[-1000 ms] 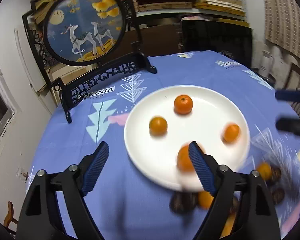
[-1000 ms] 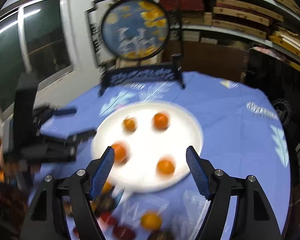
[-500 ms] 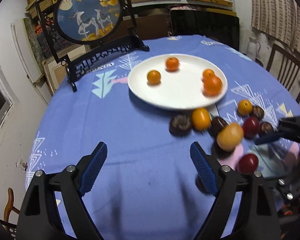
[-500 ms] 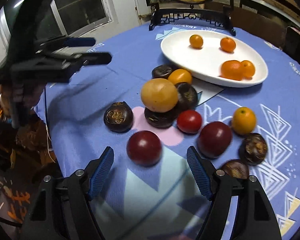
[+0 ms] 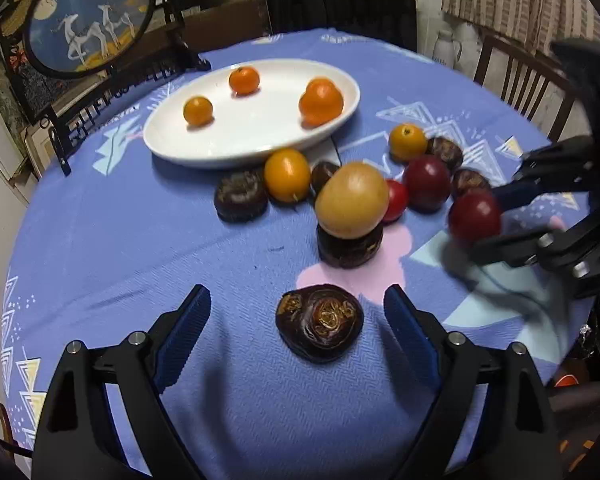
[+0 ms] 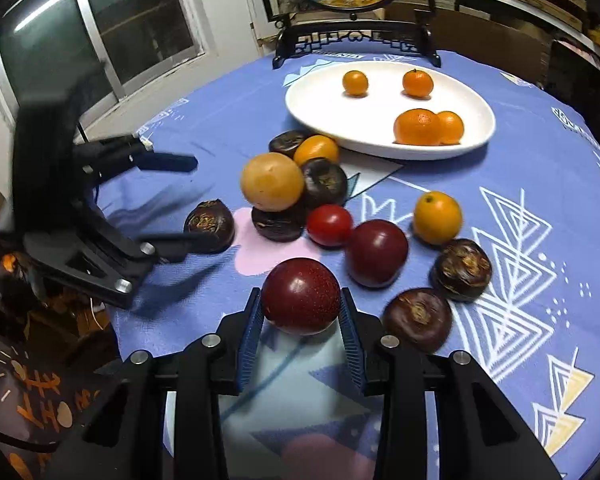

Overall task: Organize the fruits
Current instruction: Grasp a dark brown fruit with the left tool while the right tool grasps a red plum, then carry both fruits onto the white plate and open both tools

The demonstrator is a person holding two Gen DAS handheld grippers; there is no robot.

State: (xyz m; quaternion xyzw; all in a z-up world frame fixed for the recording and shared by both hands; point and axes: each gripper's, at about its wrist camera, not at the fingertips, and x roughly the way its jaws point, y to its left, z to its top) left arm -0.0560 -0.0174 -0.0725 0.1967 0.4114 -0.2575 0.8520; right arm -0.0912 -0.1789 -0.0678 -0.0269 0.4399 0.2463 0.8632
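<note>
A white plate (image 5: 180, 148) (image 6: 300, 108) holds several small oranges at the back of the blue tablecloth. Loose fruit lies in front of it: a yellow fruit (image 5: 352, 200) resting on a dark one, orange ones, red ones and dark brown ones. My right gripper (image 6: 301, 294) is shut on a dark red fruit (image 6: 300, 296), its pads pressing both sides, low over the cloth. That grip also shows at the right of the left wrist view, on the dark red fruit (image 5: 474, 216). My left gripper (image 5: 296, 294) straddles a wrinkled dark brown fruit (image 5: 320, 322). Its jaws are opening and its pads stand off the fruit.
A round painted screen on a black stand (image 5: 88, 16) rises behind the plate. A wooden chair (image 5: 516, 80) stands past the table's far right edge. A window (image 6: 140, 20) is left of the table. Open cloth lies left of the fruit pile.
Both grippers have dropped back from above the plate to the loose fruit. The right one has closed on the dark red fruit. The left now brackets the dark brown fruit.
</note>
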